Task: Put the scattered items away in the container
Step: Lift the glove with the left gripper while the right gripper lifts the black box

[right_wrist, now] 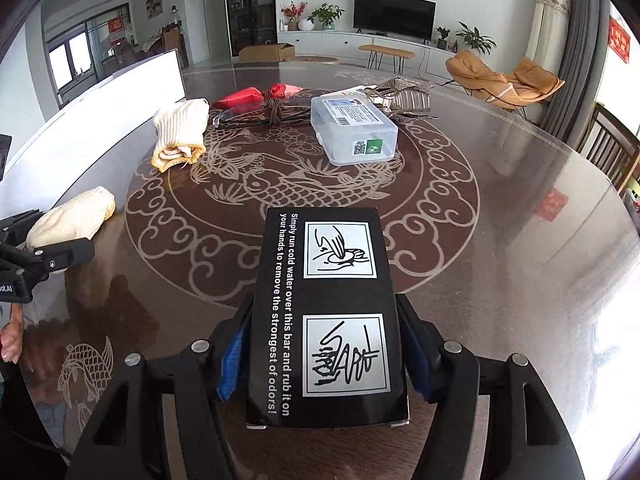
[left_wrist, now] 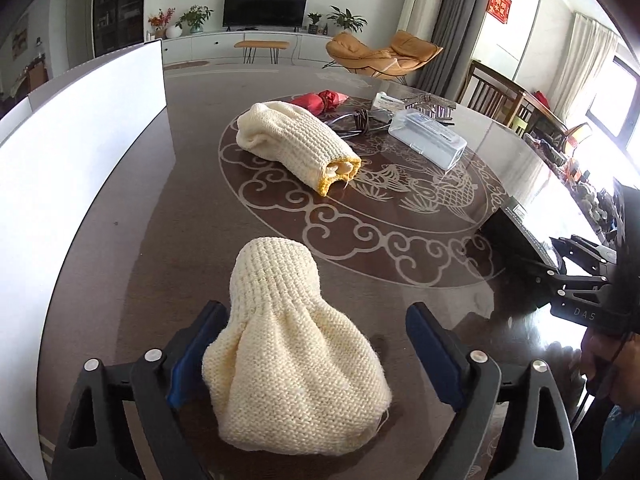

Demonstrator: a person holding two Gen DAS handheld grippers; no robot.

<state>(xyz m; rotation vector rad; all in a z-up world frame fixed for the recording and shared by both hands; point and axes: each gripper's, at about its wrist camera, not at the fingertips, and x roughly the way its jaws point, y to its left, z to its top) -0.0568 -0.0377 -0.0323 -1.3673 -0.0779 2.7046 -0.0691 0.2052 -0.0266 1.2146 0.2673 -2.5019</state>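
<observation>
Left tongs [left_wrist: 316, 312]: gaping at full spread, straddling cream knitted glove [left_wrist: 288, 360] lying on table [left_wrist: 180, 240] by its near edge. Left pad brushing the knit, right pad standing clear, so clamping nothing. Glove's long axis running straight ahead along the fingers, wider end bunching between the jaws, narrow end pointing toward table's middle.

Right tongs [right_wrist: 324, 304]: sitting partly closed, pads pressing both long sides of black box [right_wrist: 324, 312], seemingly gripping it. Box's long axis likewise running forward along the fingers, near end lying between the jaws.

Moving outward: white container wall [left_wrist: 80, 140] rising along table's left edge, near the left tongs, well apart from the right. Judging it the goal, left hand being the nearer, both loads needing carrying leftward.

Farther out, around table's middle, not yet gathered: second rolled glove [left_wrist: 292, 140], clear plastic case [left_wrist: 428, 136], red packet [left_wrist: 320, 98], glasses [right_wrist: 232, 114], hair claw [right_wrist: 404, 96].
</observation>
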